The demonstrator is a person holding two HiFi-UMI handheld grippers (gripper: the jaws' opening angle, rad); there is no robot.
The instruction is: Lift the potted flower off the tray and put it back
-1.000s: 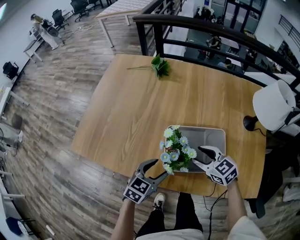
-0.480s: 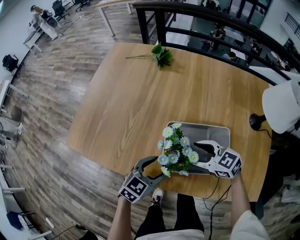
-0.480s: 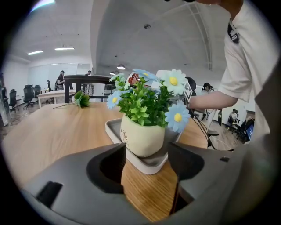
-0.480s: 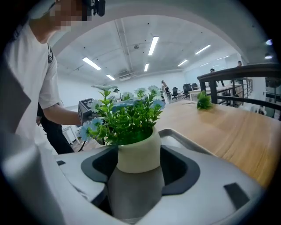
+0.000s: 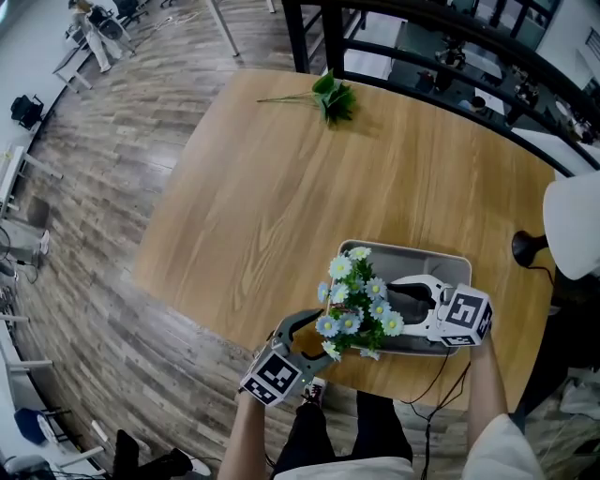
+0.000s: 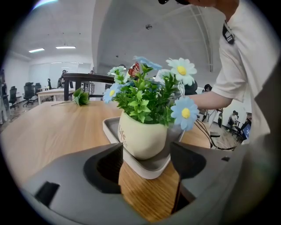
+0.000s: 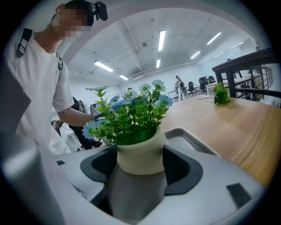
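The potted flower (image 5: 359, 300), blue and white daisies in a cream pot, stands at the near left corner of the grey tray (image 5: 441, 267). My right gripper (image 5: 398, 302) reaches across the tray from the right. In the right gripper view the pot (image 7: 139, 156) sits between its tips (image 7: 140, 165); its jaws have just been opening and stand open. My left gripper (image 5: 317, 336) is at the table's near edge. Its jaws have also just been opening; they flank the tray corner (image 6: 149, 169) short of the pot (image 6: 142, 136), with nothing held in the left gripper (image 6: 147, 160).
A loose green sprig (image 5: 333, 96) lies at the far side of the wooden table (image 5: 262, 206). A black railing (image 5: 450, 23) runs behind it. A white chair (image 5: 577, 225) stands at the right. The table's near edge is just below the tray.
The right gripper has swung from the tray's near edge to point left at the pot, its jaws wider. The left gripper stays near the front edge, jaws slightly wider.
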